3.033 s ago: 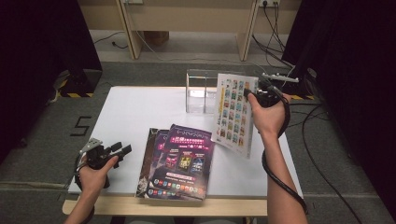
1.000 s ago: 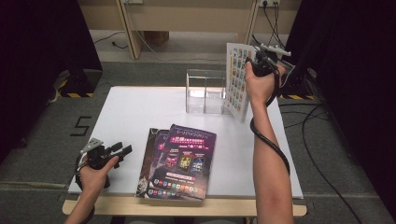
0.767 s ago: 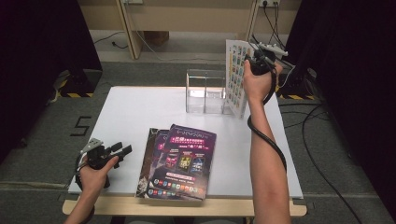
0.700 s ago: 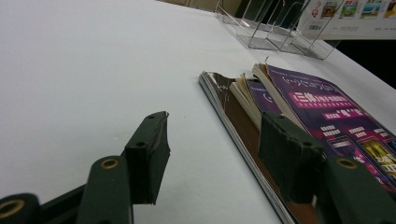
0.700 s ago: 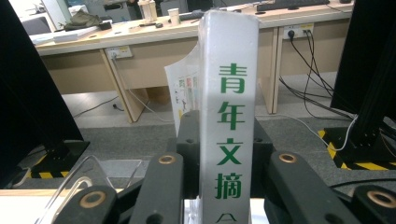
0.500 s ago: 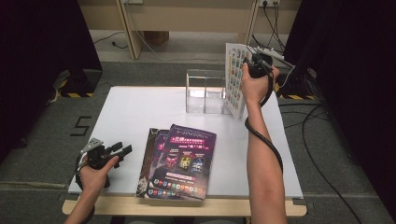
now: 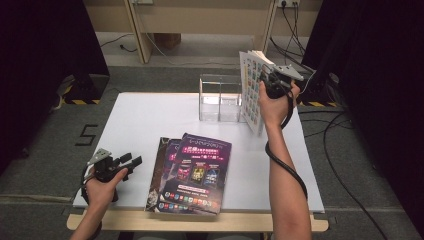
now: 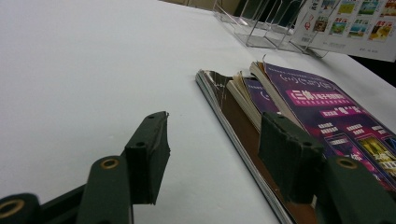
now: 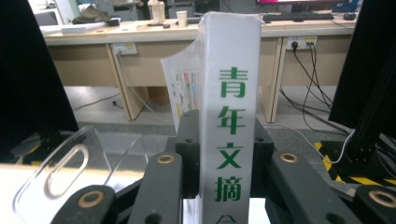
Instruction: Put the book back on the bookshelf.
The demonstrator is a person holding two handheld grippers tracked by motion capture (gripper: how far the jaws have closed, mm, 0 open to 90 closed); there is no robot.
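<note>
My right gripper [image 7: 267, 82] is shut on a white magazine [image 7: 251, 90] and holds it upright in the air, just right of a clear plastic rack [image 7: 220, 97] at the table's far edge. In the right gripper view the magazine's white spine [image 9: 229, 116] with green characters stands between both pads, and the clear rack [image 9: 70, 168] lies low at the left. My left gripper [image 7: 131, 161] rests open at the near left of the table. Nothing sits between its pads [image 8: 149, 154]. Just right of it lies a stack of purple magazines [image 7: 192, 170], whose edges [image 8: 243, 93] run past the right jaw.
The white table [image 7: 150, 120] has bare surface across its left and middle. Beyond its far edge stand wooden desk legs [image 7: 137, 27] and floor cables [image 7: 295, 30]. Dark curtains hang on both sides. A cable trails from the right gripper along the forearm [image 7: 285, 170].
The right hand lifted the white magazine from over the table to the far right, then lowered it a little beside the clear rack. The left hand and gripper stayed still.
</note>
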